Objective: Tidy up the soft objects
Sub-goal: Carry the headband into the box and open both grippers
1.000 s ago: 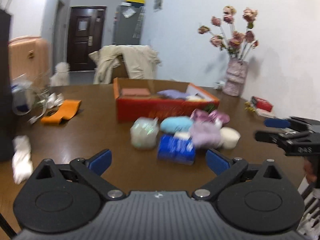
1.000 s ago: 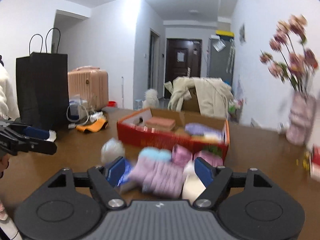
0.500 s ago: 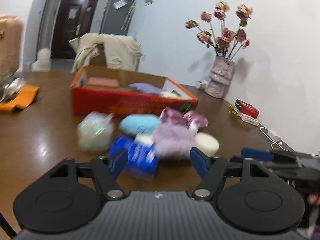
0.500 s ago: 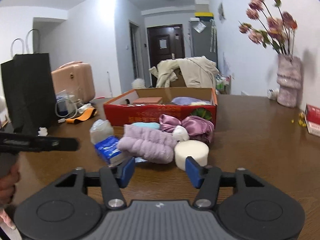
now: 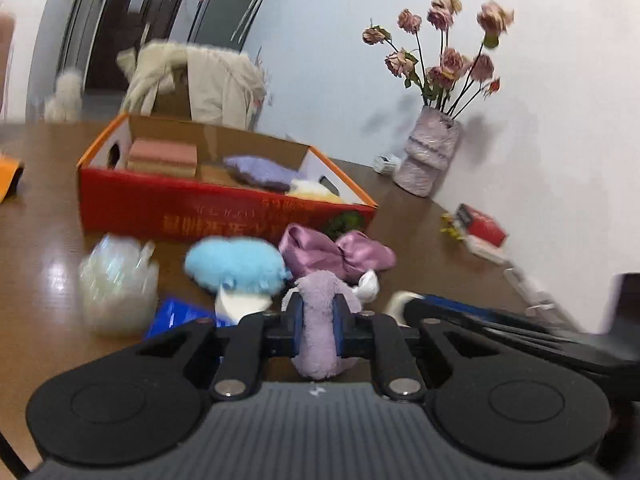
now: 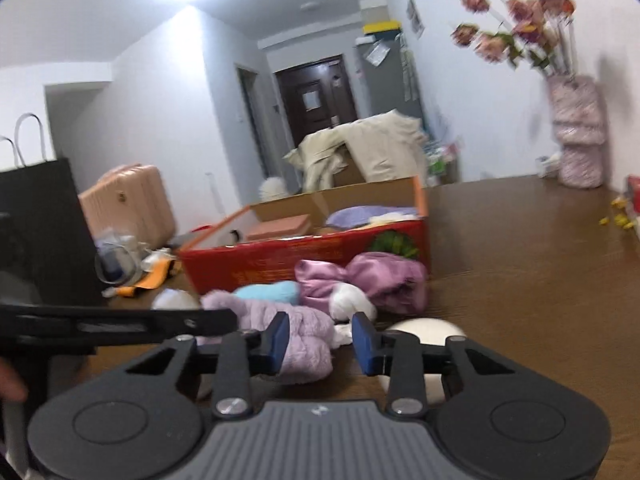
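I'm in somebody's home, a lived-in front room. A brown wooden tabletop (image 6: 520,248) runs ahead of me, with a vase of faded pink roses (image 5: 430,152) against the white wall. Past it, a cream coat (image 6: 360,148) slung over a chair, a peach suitcase (image 6: 128,204) parked by the wall, a black paper shopping bag (image 6: 36,224), and a dark front door (image 6: 316,100) down the hallway.
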Demonstrator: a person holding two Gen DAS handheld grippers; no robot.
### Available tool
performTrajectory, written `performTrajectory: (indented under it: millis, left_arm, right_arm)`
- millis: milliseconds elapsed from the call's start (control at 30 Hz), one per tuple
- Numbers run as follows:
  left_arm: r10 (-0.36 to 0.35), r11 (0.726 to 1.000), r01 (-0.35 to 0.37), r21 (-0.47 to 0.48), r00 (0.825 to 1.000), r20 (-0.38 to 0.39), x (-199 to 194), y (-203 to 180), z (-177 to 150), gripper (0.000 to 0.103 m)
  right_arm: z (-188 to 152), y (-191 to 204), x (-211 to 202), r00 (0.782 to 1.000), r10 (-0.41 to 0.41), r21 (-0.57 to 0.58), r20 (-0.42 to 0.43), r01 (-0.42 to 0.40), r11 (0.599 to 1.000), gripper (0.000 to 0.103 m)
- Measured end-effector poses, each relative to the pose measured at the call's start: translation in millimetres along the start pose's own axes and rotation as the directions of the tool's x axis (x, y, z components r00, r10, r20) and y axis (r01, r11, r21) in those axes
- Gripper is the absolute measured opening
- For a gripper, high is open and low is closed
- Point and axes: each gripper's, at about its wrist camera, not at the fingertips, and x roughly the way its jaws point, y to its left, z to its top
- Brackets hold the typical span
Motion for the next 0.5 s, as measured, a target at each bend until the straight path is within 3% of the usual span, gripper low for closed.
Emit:
performTrajectory:
  millis: [67,133,233,267,333,400,500]
  left_arm:
    - [-0.069,0.991,0.061,-0.119,0.996,-0.060,-16,15,-7,0.015]
    - [-0.091,0.972,0.065,-0.226,0.990,-0.107,-26,32,-19,0.015]
    - [0.019,0.960,-0.039,-0.279,0.997,-0.077,-41,46,-33,0.016]
    - [0.026,0.962,-0.045,-0.271,0.997,-0.074,-44,48,-35,0.017]
    - [0.045,0.965,-0.062,-0.257,0.996,-0.071,-48,49,-41,0.024]
    - [0.097,0.961,-0.110,-0.255,0.993,-0.064,-50,47,-46,0.040]
    - [0.121,0.952,-0.128,-0.280,0.992,-0.040,-59,48,-47,0.048]
  right_arm:
    - [0,2,2,0.997,0.076,0.047,-0.024,-0.075,0.996,0.034]
    - [-5,7,6,0.988,0.144,0.082,-0.056,-0.140,0.987,0.035]
    - [-17,21,13,0.983,0.148,0.065,-0.110,-0.141,0.988,0.036]
    - [-22,26,16,0.982,0.145,0.067,-0.122,-0.138,0.988,0.036]
    - [-29,32,20,0.977,0.156,0.079,-0.146,-0.145,0.986,0.036]
    - [-34,40,20,0.978,0.136,0.067,-0.160,-0.127,0.990,0.036]
    - [-40,50,20,0.983,0.102,0.013,-0.151,-0.101,0.995,0.036]
